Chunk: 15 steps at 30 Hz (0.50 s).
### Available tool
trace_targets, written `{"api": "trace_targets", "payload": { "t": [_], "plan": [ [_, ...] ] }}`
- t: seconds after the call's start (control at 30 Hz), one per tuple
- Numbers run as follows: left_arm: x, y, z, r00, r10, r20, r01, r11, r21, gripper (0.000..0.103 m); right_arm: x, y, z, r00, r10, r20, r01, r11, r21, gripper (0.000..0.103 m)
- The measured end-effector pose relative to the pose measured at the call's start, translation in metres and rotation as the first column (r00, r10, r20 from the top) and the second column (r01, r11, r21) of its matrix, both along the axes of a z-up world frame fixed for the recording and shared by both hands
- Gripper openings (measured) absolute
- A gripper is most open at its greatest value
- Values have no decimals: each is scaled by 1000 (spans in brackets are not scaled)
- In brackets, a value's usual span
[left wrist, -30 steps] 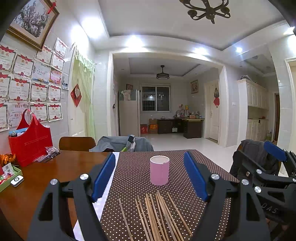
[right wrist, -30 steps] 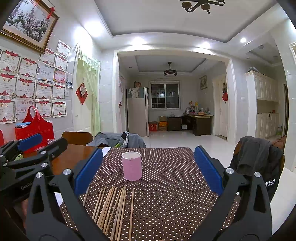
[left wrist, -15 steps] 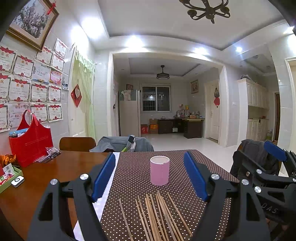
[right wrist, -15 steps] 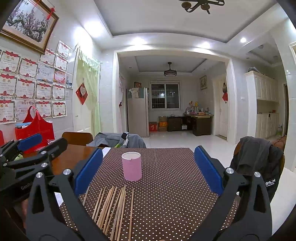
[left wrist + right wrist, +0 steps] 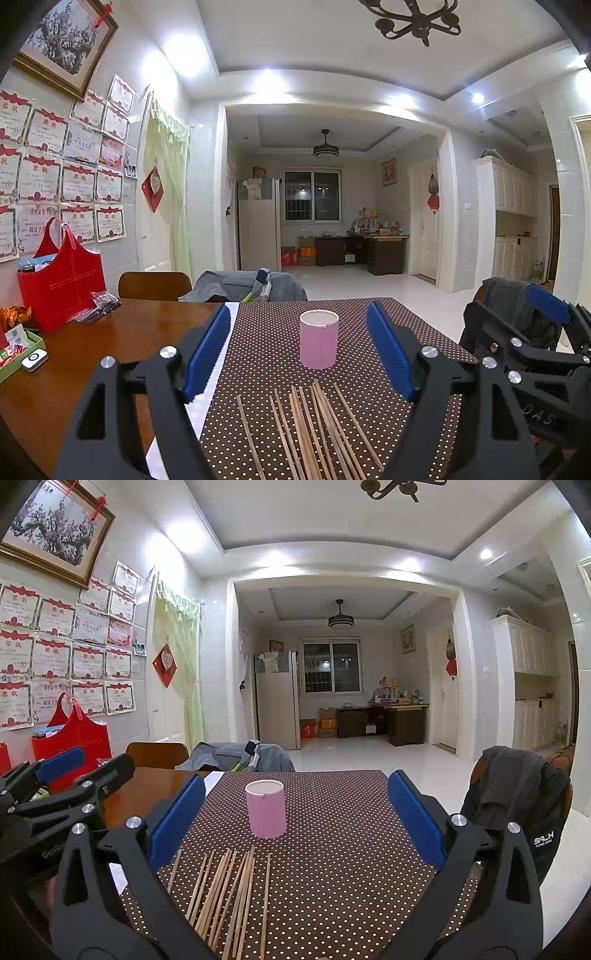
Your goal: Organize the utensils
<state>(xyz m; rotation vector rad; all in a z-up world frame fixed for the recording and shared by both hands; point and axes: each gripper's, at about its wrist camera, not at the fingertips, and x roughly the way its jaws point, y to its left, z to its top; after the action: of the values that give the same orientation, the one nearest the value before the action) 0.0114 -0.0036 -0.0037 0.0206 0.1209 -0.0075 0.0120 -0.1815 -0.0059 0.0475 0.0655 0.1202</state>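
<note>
Several wooden chopsticks (image 5: 314, 432) (image 5: 229, 893) lie loosely side by side on the brown dotted tablecloth (image 5: 273, 347) (image 5: 340, 834), near the table's front edge. Behind them stands an upright pink cup (image 5: 318, 344) (image 5: 266, 809), empty as far as I can see. My left gripper (image 5: 299, 350) hangs open above the chopsticks with nothing between its blue pads. My right gripper (image 5: 295, 819) is open too, empty, a little to the right of the pile. Each gripper shows at the edge of the other's view.
A red bag (image 5: 61, 280) and small packets sit on the bare wooden table (image 5: 110, 339) at the left, with a green box (image 5: 14, 354) by the edge. Chairs draped with clothes stand at the far end (image 5: 240, 288) and right side (image 5: 517, 794).
</note>
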Motion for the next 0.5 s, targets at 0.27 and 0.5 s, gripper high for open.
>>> {"api": "trace_targets", "payload": {
  "t": [0.27,0.5],
  "plan": [
    [-2,0,0,1000,1,-1,-1,1000,1,75,1,1,1,1000,2,-7,-2,1000,6,97],
    [1,1,-3,1000,6,-18,-6,1000,-3,75,6,0,-2,1000,9,-26,-9,1000,11,97]
  ]
}}
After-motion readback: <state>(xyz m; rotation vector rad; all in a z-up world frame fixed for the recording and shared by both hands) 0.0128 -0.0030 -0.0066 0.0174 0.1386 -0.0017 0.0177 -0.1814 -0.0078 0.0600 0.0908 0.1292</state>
